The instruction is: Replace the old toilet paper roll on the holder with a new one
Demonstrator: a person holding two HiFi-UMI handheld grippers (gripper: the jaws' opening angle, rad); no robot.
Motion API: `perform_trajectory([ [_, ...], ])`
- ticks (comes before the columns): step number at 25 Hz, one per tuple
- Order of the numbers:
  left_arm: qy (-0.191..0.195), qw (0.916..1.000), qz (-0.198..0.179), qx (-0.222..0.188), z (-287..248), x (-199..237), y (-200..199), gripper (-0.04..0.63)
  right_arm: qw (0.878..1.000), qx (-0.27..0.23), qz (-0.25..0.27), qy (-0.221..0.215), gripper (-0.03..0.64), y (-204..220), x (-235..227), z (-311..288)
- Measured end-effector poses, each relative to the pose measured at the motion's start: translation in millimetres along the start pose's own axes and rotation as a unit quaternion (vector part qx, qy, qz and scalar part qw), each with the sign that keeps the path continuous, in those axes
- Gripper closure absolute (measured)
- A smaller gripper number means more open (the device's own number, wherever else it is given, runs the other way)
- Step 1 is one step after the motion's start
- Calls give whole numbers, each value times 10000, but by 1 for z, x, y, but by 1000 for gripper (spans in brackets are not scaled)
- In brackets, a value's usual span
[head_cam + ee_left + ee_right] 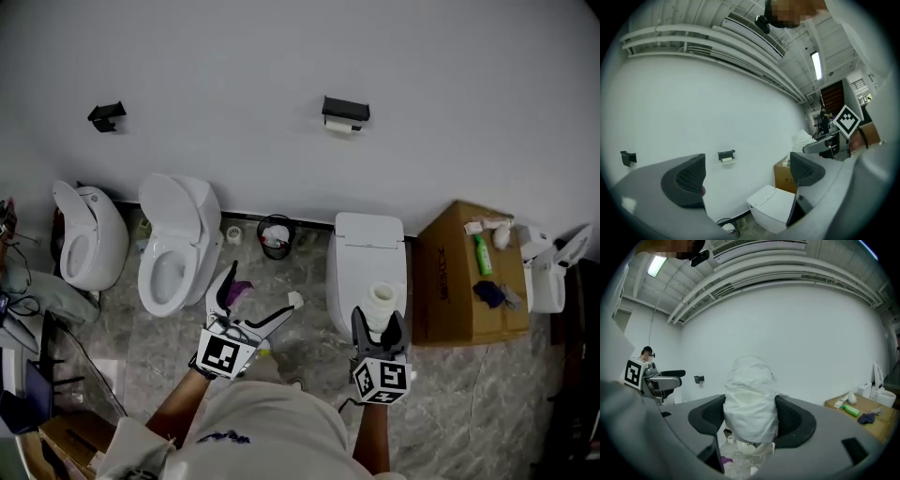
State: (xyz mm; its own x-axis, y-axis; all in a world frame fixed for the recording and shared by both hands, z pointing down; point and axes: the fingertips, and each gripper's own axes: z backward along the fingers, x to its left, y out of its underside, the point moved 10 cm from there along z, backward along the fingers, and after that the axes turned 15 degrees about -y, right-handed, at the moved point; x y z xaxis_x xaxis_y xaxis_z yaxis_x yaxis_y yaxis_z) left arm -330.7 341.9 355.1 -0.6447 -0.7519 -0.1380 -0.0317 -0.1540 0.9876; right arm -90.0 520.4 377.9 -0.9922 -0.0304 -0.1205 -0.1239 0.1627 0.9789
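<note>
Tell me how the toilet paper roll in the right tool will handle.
The toilet paper roll looks soft. Its wrinkled surface gives where the pads of the right tool press, so a firmer squeeze would probably squash it. Two pads alone hold it upright, so it is likely light for its bulk. Being round, it may roll if laid on its side.

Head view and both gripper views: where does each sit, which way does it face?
Head view: on the person's head, looking steeply down at toilets and wall holder; shows both forearms, left gripper, right gripper.
Left gripper view: on left gripper, level toward the wall; its open, empty jaws frame the holder.
Right gripper view: on right gripper, toward the wall; jaws shut on roll.
Shared: holder in head and left gripper views.
</note>
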Motion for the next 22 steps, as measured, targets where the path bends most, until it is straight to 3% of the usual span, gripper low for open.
perform_trajectory([
  [6, -18, 9994, 354, 41, -39, 38, 11, 35, 9997, 231, 52, 102, 308, -19, -8, -51],
  [12, -195, 9952, 914, -291, -57, 83, 24, 37, 9994, 318, 75, 140, 308, -14, 5, -101],
  [16, -23, 9961, 871, -108, -67, 99, 43, 47, 9995, 297, 126, 34, 307, -7, 23, -135],
  [22, 177, 9964, 825, -60, -95, 108, 56, 58, 9974, 710, 0, 138, 307, 14, 27, -151],
])
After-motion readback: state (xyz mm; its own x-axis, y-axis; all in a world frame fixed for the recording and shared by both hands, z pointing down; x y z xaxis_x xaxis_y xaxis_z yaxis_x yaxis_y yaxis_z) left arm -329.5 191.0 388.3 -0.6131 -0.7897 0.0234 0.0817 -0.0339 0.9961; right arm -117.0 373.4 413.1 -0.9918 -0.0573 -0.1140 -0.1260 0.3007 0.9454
